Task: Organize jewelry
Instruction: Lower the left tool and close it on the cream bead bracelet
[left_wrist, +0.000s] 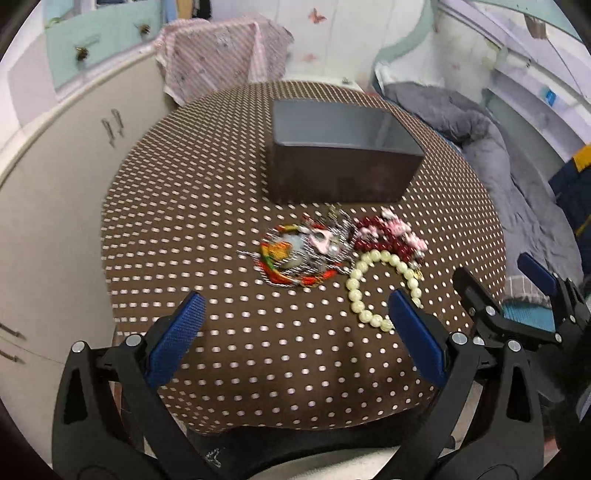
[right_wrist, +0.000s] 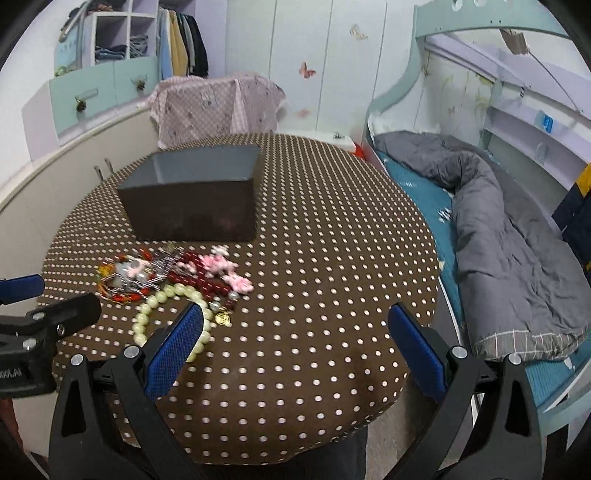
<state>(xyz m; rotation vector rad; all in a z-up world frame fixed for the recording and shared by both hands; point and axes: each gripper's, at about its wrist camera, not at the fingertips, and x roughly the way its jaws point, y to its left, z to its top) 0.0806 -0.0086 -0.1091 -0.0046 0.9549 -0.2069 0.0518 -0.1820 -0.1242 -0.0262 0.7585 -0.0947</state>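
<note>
A pile of jewelry lies on the round polka-dot table (left_wrist: 221, 206): a cream pearl bracelet (left_wrist: 373, 284), dark red beads with pink charms (left_wrist: 388, 234), and a red-orange tangle with silver pieces (left_wrist: 299, 251). An open dark grey box (left_wrist: 340, 155) stands just behind the pile. My left gripper (left_wrist: 295, 314) is open and empty, hovering just in front of the pile. My right gripper (right_wrist: 295, 332) is open and empty, to the right of the pile, its left finger over the pearl bracelet (right_wrist: 147, 314). The box (right_wrist: 192, 195) and red beads (right_wrist: 207, 273) show there too.
A bed with a grey quilt (right_wrist: 498, 229) runs along the table's right side. A cream cabinet (left_wrist: 55, 184) stands to the left. A chair draped in pink cloth (right_wrist: 214, 107) stands behind the table. The right gripper shows in the left wrist view (left_wrist: 517, 295).
</note>
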